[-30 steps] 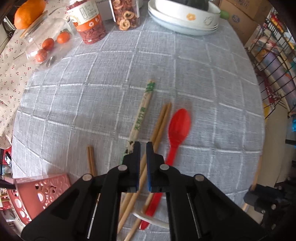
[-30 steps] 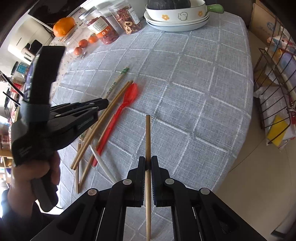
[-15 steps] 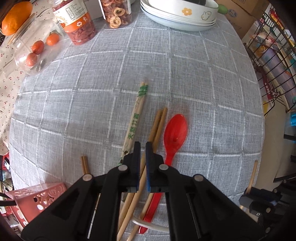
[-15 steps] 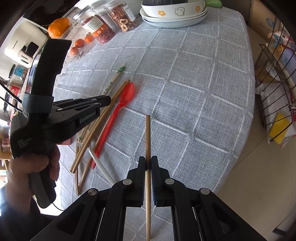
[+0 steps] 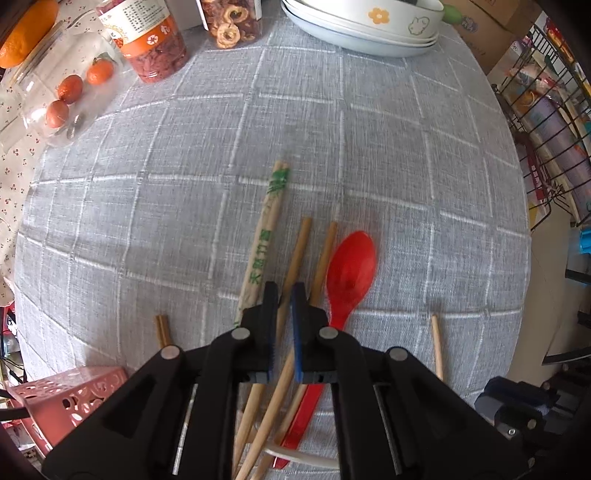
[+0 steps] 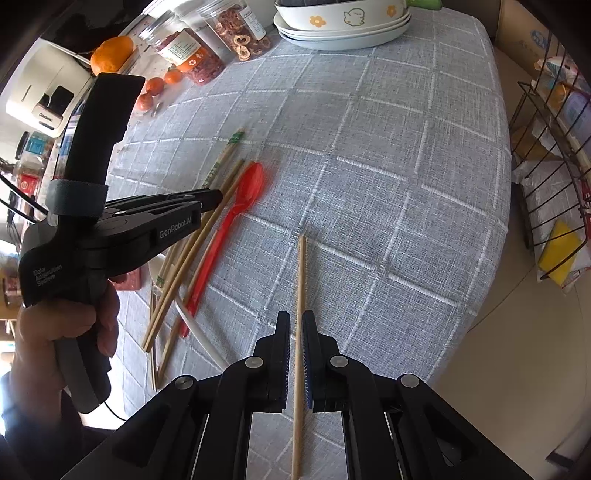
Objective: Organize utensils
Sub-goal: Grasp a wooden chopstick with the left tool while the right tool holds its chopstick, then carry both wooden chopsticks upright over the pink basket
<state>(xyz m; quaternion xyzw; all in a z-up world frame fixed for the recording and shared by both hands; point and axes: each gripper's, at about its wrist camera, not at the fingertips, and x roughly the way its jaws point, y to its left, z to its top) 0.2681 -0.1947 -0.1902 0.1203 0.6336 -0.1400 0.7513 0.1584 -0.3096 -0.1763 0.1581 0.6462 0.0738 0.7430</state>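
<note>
A red plastic spoon (image 5: 349,275) lies on the grey checked tablecloth beside two bare wooden chopsticks (image 5: 295,258) and a paper-wrapped pair (image 5: 264,243). My left gripper (image 5: 281,295) hovers over these, jaws slightly apart with one chopstick running between them; nothing looks gripped. It also shows in the right wrist view (image 6: 212,194). My right gripper (image 6: 295,319) has a narrow gap, and a single wooden chopstick (image 6: 301,280) lies between the jaws on the cloth. A white utensil (image 6: 201,341) lies under the spoon handle.
A pink perforated basket (image 5: 55,398) sits at the near left. Jars of dried fruit (image 5: 155,40), a clear box of small oranges (image 5: 70,88) and stacked white dishes (image 5: 365,26) line the far edge. A wire rack (image 6: 554,147) stands off the right side.
The right gripper's jaws have opened a little around the chopstick, which now rests lower on the cloth. The left gripper has moved forward over the chopsticks, its jaws slightly wider.
</note>
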